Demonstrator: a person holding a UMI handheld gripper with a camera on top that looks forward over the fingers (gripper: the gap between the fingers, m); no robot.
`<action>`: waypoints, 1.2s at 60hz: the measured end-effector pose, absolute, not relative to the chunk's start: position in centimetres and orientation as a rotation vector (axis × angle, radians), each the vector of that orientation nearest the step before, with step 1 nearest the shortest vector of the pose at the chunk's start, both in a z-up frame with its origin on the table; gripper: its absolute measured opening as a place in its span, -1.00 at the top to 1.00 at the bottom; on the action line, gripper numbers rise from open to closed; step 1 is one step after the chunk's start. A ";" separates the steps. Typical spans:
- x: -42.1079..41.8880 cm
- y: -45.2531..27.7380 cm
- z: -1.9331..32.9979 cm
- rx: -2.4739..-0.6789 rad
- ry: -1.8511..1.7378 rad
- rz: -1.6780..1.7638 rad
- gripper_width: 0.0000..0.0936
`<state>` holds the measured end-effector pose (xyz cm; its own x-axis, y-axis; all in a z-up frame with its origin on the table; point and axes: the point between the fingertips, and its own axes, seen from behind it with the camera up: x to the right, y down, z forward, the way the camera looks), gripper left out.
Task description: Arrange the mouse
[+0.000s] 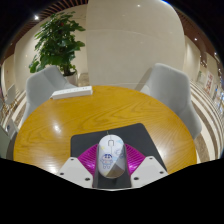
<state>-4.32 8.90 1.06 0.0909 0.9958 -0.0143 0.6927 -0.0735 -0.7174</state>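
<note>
Sitting on the dark square mat [112,146] on the round yellow wooden bench [60,118], the small white computer mouse [110,154] rests between the released gripper [110,168] fingers, so the job looks nearly done.

The round wooden table [60,120] offers open surface to either side of and beyond the dark mat [135,140]. A mouse [110,156] sits between the gripper [111,165] fingers, blocking the gap. 2 chairs [45,85] and a white flat item [72,92] border the far rim; a plant [58,40] stands beyond.
</note>
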 end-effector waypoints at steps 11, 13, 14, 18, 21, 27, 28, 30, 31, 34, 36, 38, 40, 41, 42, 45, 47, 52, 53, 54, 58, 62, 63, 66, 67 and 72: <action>-3.8 9.8 -1.6 -1.888 -1.648 0.750 0.06; -3.8 9.8 -1.7 -1.890 -1.653 0.758 0.02; -3.8 9.8 -1.8 -1.889 -1.659 0.760 -0.02; -3.7 9.4 -1.7 -1.889 -1.683 0.766 -0.25; -3.2 9.5 -1.4 -1.911 -1.685 0.758 -0.63; -1.8 9.7 0.8 -1.915 -1.663 0.763 -0.85; -1.3 9.6 1.3 -1.915 -1.662 0.763 -0.84; -0.2 9.3 2.5 -1.914 -1.662 0.767 -0.84; 0.3 9.3 3.2 -1.916 -1.661 0.767 -0.84; 2.8 8.8 4.8 -1.923 -1.660 0.754 -0.84; 4.7 8.4 5.9 -1.922 -1.671 0.750 -0.84; 5.8 7.9 6.6 -1.918 -1.689 0.754 -0.84; 7.8 7.3 7.4 -1.919 -1.703 0.749 -0.84; 8.8 7.1 7.8 -1.920 -1.710 0.742 -0.85; 9.8 6.9 8.0 -1.923 -1.718 0.735 -0.84; 12.4 6.4 8.3 -1.934 -1.742 0.716 -0.83; 14.2 6.0 8.6 -1.936 -1.759 0.705 -0.84; 18.3 5.2 8.4 -1.944 -1.799 0.667 -0.84; 18.9 5.1 8.3 -1.944 -1.805 0.662 -0.84; 19.6 5.0 8.3 -1.944 -1.810 0.659 -0.84; 21.4 4.6 8.0 -1.943 -1.830 0.643 -0.84; 22.5 4.3 7.8 -1.932 -1.837 0.635 -0.84; 22.6 4.3 7.9 -1.926 -1.838 0.631 -0.84; 22.9 4.4 7.9 -1.909 -1.842 0.619 -0.84; 22.9 4.4 7.8 -1.908 -1.842 0.619 -0.84; 22.9 4.8 7.6 -1.896 -1.840 0.592 -0.83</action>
